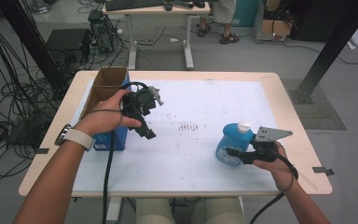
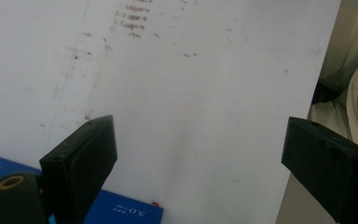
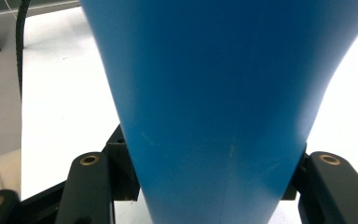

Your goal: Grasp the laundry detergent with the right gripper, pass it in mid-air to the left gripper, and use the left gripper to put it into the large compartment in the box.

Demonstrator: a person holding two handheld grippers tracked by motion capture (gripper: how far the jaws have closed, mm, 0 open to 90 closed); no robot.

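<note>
A blue bottle [image 1: 230, 141] with a white cap [image 1: 244, 125] stands on the white mat [image 1: 186, 154] at the right. My right gripper [image 1: 233, 153] is shut on its lower body from the near side. In the right gripper view the bottle [image 3: 223, 93] sits close up, and the right gripper [image 3: 214, 184] has a jaw pressed on each of its sides. My left gripper [image 1: 148, 122] hangs over the mat's left part, open with nothing between its fingers. In the left gripper view the left gripper [image 2: 200, 158] looks down on bare mat [image 2: 191, 84].
A blue box [image 1: 112, 139] with open brown cardboard flaps [image 1: 107, 84] stands at the table's left, just beside the left hand; its corner [image 2: 121, 212] lies below the left jaw. Behind the wooden table [image 1: 303, 154] are a desk [image 1: 158, 9], floor cables and a standing person.
</note>
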